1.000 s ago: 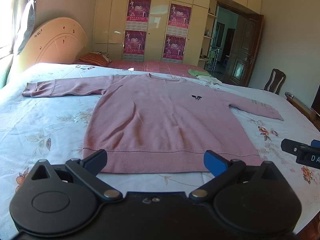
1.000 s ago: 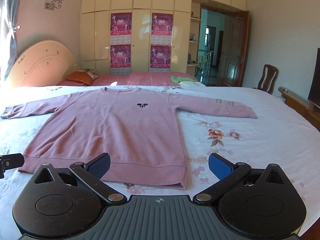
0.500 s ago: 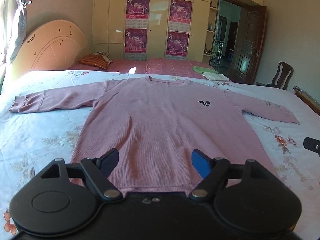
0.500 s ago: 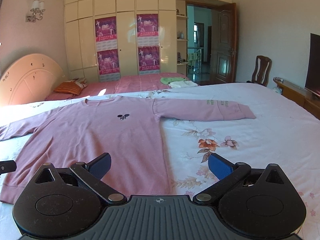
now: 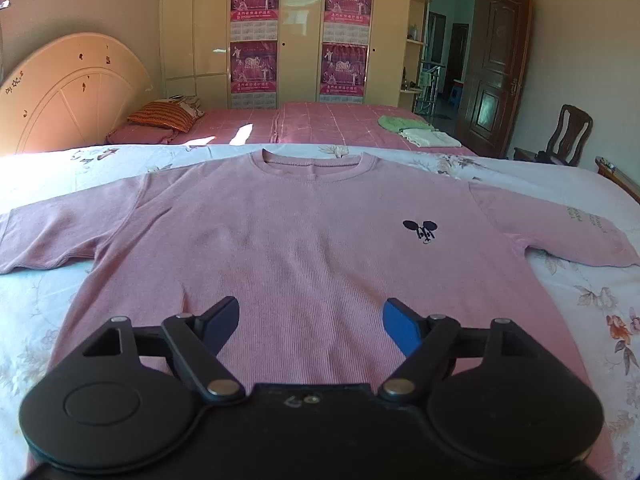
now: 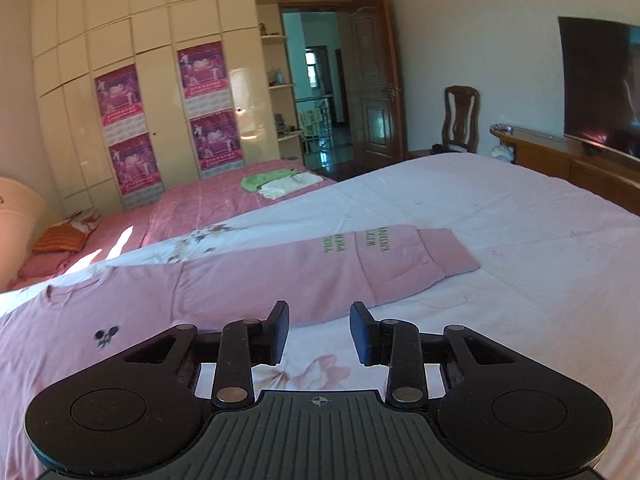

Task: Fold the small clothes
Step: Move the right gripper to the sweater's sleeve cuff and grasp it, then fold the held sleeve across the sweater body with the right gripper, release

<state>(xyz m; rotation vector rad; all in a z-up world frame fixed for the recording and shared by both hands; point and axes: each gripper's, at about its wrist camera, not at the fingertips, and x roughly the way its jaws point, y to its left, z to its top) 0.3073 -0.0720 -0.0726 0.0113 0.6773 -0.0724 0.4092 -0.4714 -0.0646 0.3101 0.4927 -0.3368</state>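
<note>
A pink long-sleeved sweater [image 5: 288, 240] lies flat, face up, on the floral bed sheet [image 5: 36, 308], neck away from me, a small black logo [image 5: 420, 231] on its chest. My left gripper [image 5: 310, 320] is open and empty over the sweater's lower middle. In the right wrist view the sweater's right sleeve [image 6: 320, 272] stretches out to its cuff [image 6: 448, 256], with green lettering. My right gripper [image 6: 319, 332] is partly open and empty, just short of the sleeve's near edge, above the sheet.
A second bed with a pink cover [image 5: 320, 120] lies beyond, with folded green and white clothes [image 5: 416, 130] and an orange pillow [image 5: 160, 116]. A wardrobe, an open door and a chair [image 6: 460, 120] stand behind. A wooden bench with a television [image 6: 600, 88] is at the right.
My left gripper moved forward from the hem over the sweater's body. My right gripper swung right and forward to the right sleeve, and its jaws narrowed.
</note>
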